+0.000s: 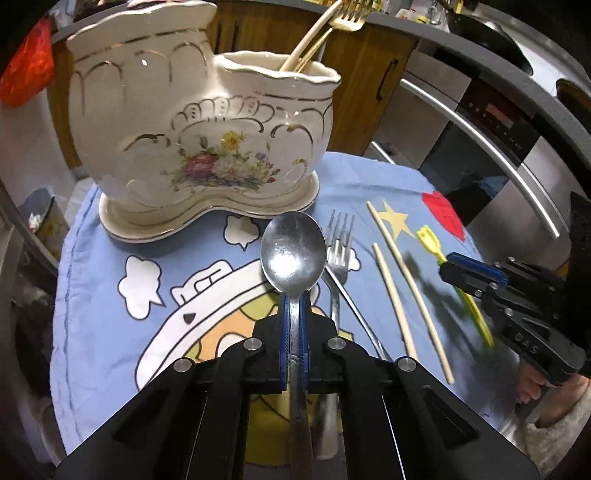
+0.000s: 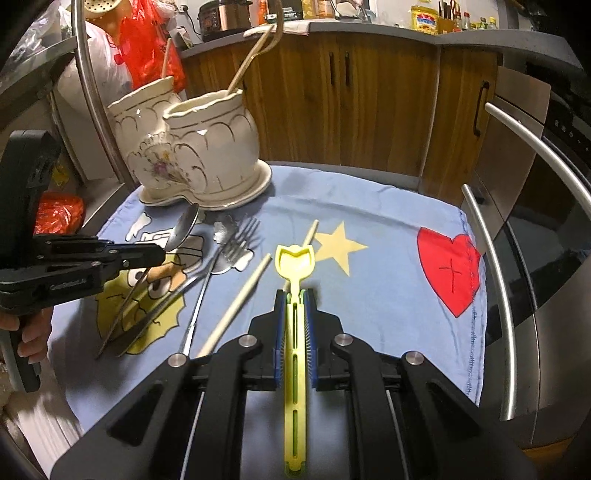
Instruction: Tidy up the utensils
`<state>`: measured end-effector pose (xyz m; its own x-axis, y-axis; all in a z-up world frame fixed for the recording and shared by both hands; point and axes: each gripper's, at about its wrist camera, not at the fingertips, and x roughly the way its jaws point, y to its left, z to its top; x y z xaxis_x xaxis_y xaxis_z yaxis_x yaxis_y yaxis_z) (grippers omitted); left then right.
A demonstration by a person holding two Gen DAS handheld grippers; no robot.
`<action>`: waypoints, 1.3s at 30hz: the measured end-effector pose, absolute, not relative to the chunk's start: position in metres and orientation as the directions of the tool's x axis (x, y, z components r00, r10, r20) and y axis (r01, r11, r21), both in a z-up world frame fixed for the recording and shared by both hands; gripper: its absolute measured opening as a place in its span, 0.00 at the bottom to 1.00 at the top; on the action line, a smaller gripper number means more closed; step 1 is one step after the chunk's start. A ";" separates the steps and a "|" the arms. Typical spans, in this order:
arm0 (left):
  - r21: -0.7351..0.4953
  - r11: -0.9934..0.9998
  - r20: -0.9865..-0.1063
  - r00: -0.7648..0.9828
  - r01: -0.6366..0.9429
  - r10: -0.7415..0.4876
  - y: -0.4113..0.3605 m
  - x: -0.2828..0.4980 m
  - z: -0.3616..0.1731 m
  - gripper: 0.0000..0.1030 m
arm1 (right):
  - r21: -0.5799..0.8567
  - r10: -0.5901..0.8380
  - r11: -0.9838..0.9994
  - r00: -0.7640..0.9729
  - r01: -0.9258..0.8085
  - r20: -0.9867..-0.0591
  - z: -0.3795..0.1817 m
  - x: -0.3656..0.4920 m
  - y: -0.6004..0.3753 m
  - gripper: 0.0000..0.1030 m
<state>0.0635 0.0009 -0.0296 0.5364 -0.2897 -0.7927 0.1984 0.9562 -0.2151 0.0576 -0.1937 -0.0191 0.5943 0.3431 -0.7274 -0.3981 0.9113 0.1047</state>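
My left gripper (image 1: pixel 294 299) is shut on a steel spoon (image 1: pixel 293 251) and holds it above the blue cloth, in front of the cream ceramic utensil holder (image 1: pixel 207 147). The holder has two compartments; gold forks (image 1: pixel 347 16) stand in the right one. My right gripper (image 2: pixel 294 295) is shut on a yellow plastic utensil (image 2: pixel 295 258) just above the cloth. A steel fork (image 1: pixel 338 251) and two cream chopsticks (image 1: pixel 406 273) lie on the cloth between the grippers. In the right wrist view the left gripper (image 2: pixel 159 254) holds the spoon (image 2: pixel 183 227) near the holder (image 2: pixel 207 147).
The blue cartoon cloth (image 2: pixel 388 236) covers a small table. An oven with steel handles (image 2: pixel 491 266) stands to the right. Wooden cabinets (image 2: pixel 351 92) are behind. Another steel utensil (image 2: pixel 221 229) lies beside the fork (image 2: pixel 236 247). Red bags (image 2: pixel 147 44) sit at the left.
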 end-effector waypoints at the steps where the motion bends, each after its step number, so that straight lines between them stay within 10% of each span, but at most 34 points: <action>1: -0.215 0.956 -0.789 0.541 0.200 -0.291 0.002 0.062 -0.028 0.06 | 0.107 0.347 0.910 0.597 -0.400 -0.723 -0.018 0.057 -0.193 0.09; 39: -0.119 0.949 -0.577 0.757 0.293 -0.306 0.039 0.007 0.047 0.00 | 0.116 0.502 0.853 0.740 -0.509 -0.447 0.034 0.033 -0.152 0.09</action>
